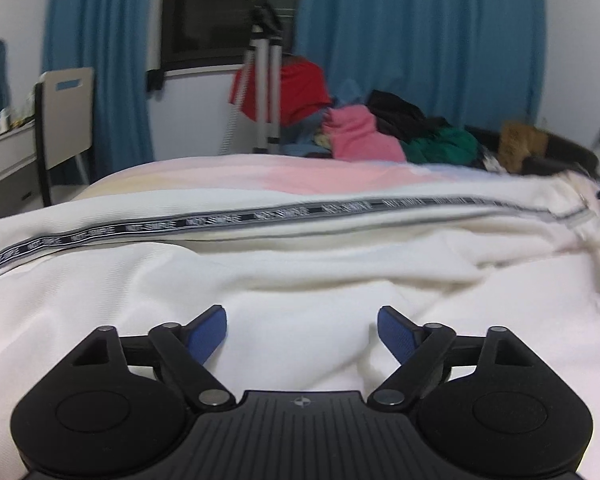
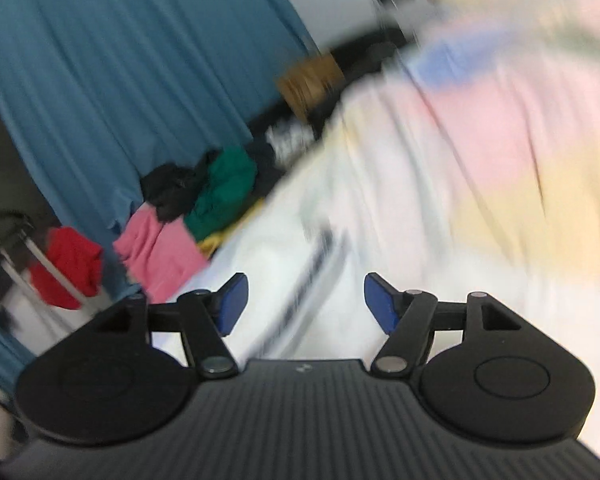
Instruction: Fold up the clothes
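Left gripper (image 1: 302,330) fingers spread, empty, over white garment (image 1: 300,272); striped tape (image 1: 260,216) runs crosswise ahead. Right gripper (image 2: 304,300) fingers spread too, nothing pinched, tape lengthwise between.

Right-wrist bedding (image 2: 500,140) (motion-blurred)

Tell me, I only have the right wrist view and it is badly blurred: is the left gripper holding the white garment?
Observer: No. The left gripper is open over the white garment with the black lettered stripe, pads clear of the cloth.
Operator: How does that stripe run?
Observer: Across the left wrist view, from lower left to upper right.
Operator: Anything behind the bed I cannot see?
Observer: A beige chair with a handle slot stands at the left, beside a silver tripod.
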### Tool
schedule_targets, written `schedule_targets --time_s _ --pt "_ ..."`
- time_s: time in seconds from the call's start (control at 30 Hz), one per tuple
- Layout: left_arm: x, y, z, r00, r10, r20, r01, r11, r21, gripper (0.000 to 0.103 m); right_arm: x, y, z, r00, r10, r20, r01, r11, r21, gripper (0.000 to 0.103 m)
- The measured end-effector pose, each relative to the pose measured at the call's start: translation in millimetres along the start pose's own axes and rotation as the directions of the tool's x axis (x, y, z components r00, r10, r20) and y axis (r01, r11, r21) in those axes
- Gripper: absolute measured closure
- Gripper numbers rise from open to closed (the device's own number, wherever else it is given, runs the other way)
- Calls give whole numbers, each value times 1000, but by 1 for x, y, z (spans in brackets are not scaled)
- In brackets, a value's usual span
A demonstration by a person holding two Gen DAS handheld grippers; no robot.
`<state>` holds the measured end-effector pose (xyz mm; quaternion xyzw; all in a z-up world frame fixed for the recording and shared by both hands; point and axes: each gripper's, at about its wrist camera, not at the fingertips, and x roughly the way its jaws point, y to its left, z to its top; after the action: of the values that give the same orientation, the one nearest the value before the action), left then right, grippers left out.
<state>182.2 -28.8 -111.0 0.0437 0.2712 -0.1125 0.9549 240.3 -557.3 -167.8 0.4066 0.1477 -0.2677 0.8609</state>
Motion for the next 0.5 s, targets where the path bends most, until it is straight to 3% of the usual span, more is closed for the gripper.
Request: schedule_targets --time_s 0.07,0.13,0.2,0.27,0.33,0.37,0.4,0.43,0.5 --pt "1 -9 -5 1000 1 -9 0 999 51 21 3 -17 -16 999 6 -37 -2 995 101 36" --pt "4 -18 -11 1000 26 -13 -24 994 108 25 19 -25 -19 993 22 -115 -6 991 134 39" --pt "10 -20 -14 998 48 -30 -44 991 129 34 34 -24 -14 992 11 -127 4 993 117 42" --pt "15 -14 -13 998 44 -35 -41 994 104 43 43 -21 -8 995 -6 -101 16 996 91 51" --pt "19 -6 -11 999 30 -33 -28 998 55 56 56 -9 2 995 -45 -85 48 998 38 69" --pt "20 -2 -9 999 21 -30 -20 999 26 67 64 -1 8 993 -81 -83 81 997 -2 85" --pt "22 3 -7 1000 8 -24 -8 1000 2 81 70 7 14 991 -106 -82 104 994 -28 90" --pt "23 7 -4 1000 -5 -18 5 1000 -23 84 76 16 20 990 -114 -84 110 993 -45 96" --pt "23 19 2 1000 -27 -12 26 996 -83 90 82 45 33 988 -135 -72 127 987 -102 96"
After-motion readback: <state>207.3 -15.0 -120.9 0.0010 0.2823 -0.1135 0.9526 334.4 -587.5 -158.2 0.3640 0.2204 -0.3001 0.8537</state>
